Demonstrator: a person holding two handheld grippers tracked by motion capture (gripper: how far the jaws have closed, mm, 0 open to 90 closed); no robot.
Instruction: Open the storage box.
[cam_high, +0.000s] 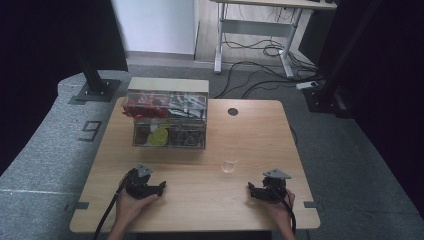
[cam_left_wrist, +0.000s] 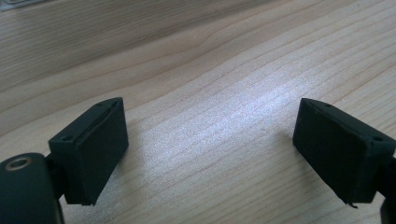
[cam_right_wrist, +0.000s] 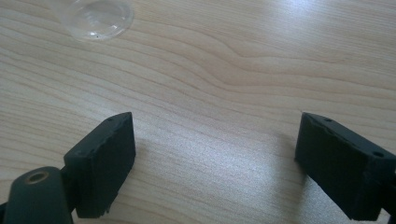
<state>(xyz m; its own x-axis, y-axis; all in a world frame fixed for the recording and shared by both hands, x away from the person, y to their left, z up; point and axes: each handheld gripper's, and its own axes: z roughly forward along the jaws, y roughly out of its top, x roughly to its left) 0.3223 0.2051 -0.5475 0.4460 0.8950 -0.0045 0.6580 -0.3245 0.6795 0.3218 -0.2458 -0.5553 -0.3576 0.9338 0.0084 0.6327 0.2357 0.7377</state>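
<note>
Cup, small clear plastic, sits on the wood surface btwn your two hands, nearer the right claw, well apart from the left claw. In the right gripper view the cup is up-left of the jaws, nothing btwn them. Both claws gape wide, empty, resting low on the surface. Approach w/ right claw, centre the jaws on the cup wall, close gently; thin plastic prob. crushes or skids. Looks upright, mouth up, long axis vertical, but it's see-through so can't be sure. Clear box w/ compartments sits behind.
</note>
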